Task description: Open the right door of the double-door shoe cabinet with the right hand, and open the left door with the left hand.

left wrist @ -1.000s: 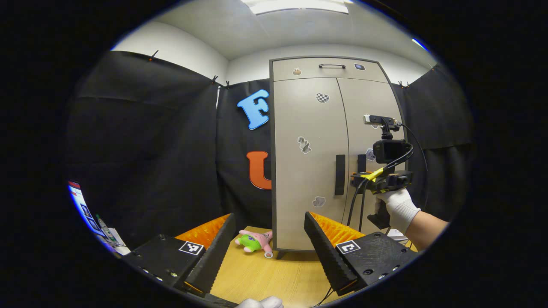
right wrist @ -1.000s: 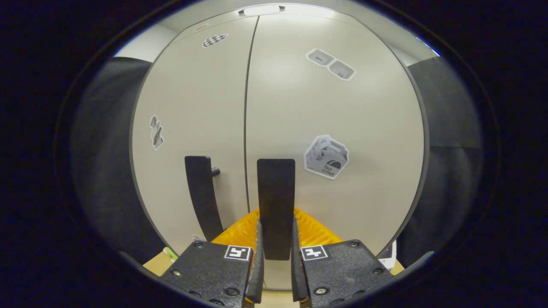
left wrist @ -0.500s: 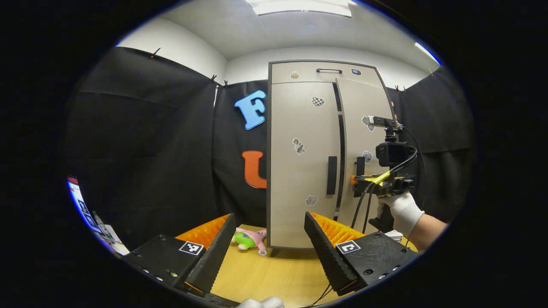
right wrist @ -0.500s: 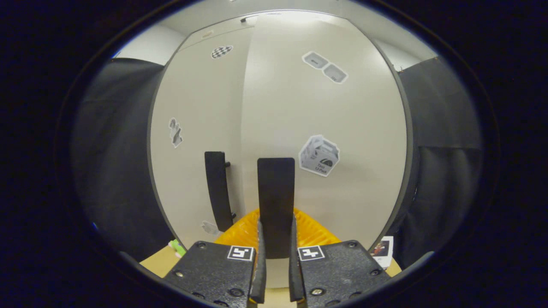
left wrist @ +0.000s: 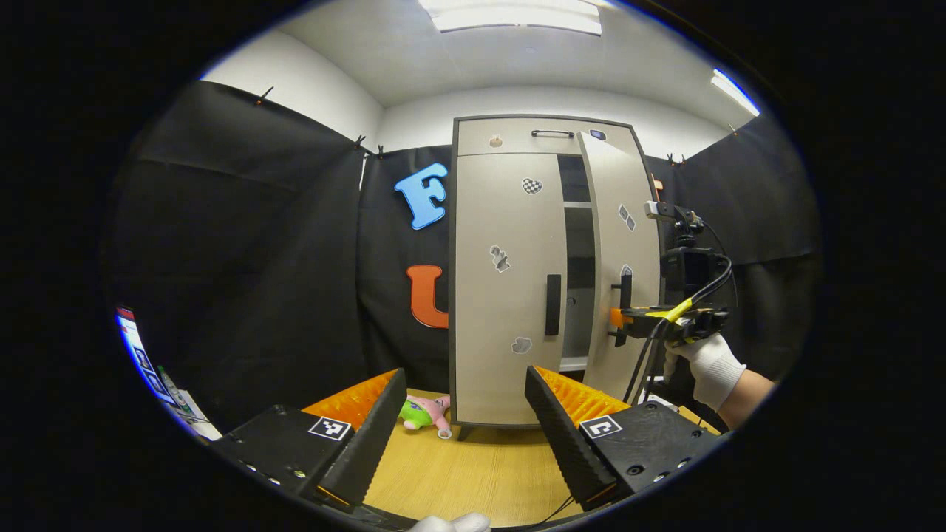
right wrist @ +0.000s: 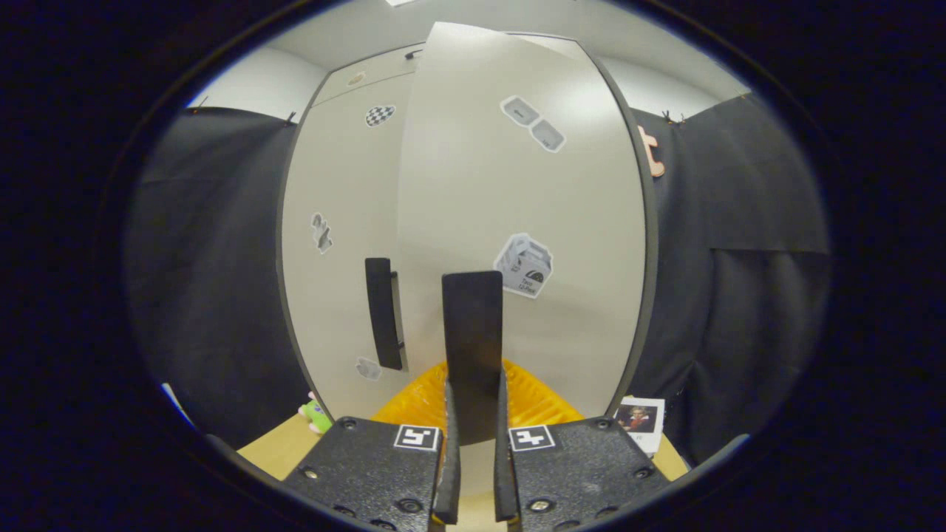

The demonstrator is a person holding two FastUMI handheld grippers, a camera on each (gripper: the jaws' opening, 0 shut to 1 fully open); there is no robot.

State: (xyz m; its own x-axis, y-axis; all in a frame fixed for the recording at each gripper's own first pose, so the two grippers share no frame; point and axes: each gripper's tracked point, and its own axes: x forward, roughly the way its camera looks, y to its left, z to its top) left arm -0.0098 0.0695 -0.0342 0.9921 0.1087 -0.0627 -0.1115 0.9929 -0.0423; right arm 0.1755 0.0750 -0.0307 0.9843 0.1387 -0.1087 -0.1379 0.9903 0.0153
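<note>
The right gripper [right wrist: 473, 443] has its two fingers pinching the right door handle [right wrist: 473, 347]. The handle is a flat dark bar that stands straight up and down, and it sits right between the fingers. From the left gripper view you can see the same grip from the side: the right gripper [left wrist: 619, 318] holds the handle [left wrist: 626, 307] while a gloved hand [left wrist: 711, 367] holds the tool.

The right door [right wrist: 517, 222] is part way open. It swings out toward the hand, and a dark gap shows between it and the left door [left wrist: 506, 281]. Inside the gap you can see a shelf [left wrist: 575, 205].

The left gripper [left wrist: 458, 421] has its fingers spread wide apart and holds nothing. It hovers over the wooden table [left wrist: 473, 473], well apart from the shoe cabinet [left wrist: 539, 133].

The left door is shut. The left door handle [left wrist: 553, 304] is also a dark bar standing up and down. It lies straight ahead of the left fingers and higher up, a little to the right of their middle. The left gripper is the one nearer to it, so I think it must go forward and up, with one finger on each side of the bar.

A small plush toy [left wrist: 423, 412] lies on the table just beside the cabinet's left bottom corner.
</note>
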